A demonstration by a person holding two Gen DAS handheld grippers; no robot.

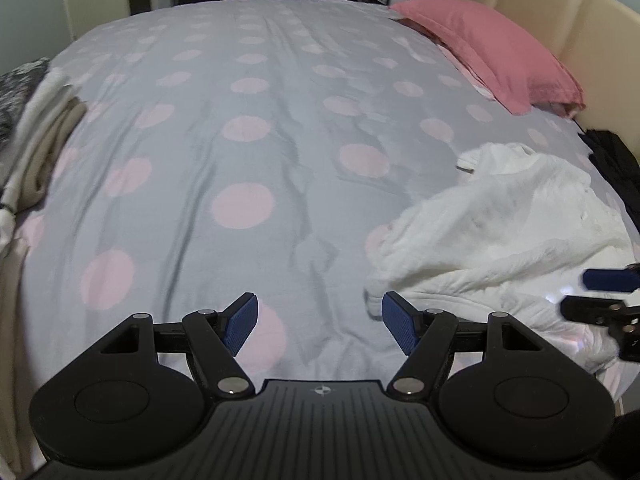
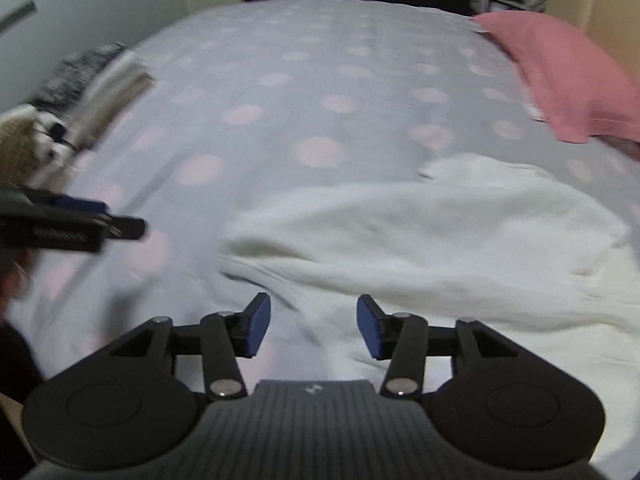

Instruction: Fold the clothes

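Note:
A crumpled white fleecy garment [image 1: 500, 220] lies on the right half of the bed, and in the right wrist view the garment [image 2: 440, 240] spreads across the lower right. My left gripper [image 1: 318, 320] hangs open over the bare duvet, its right pad close to the garment's left edge, with nothing between the fingers. My right gripper [image 2: 313, 320] stands open just above the garment's near left corner, and its pads do not press the cloth. The right gripper [image 1: 588, 294] pokes in at the right edge of the left wrist view. The left gripper [image 2: 120, 222] shows at the left of the right wrist view.
The bed carries a grey duvet with pink dots [image 1: 248, 128]. A pink pillow [image 1: 492, 48] lies against the cream headboard [image 1: 592, 32] at the back right. A stack of folded cream and patterned clothes [image 1: 36, 132] sits at the left edge. Dark cloth [image 1: 612, 152] lies at the far right.

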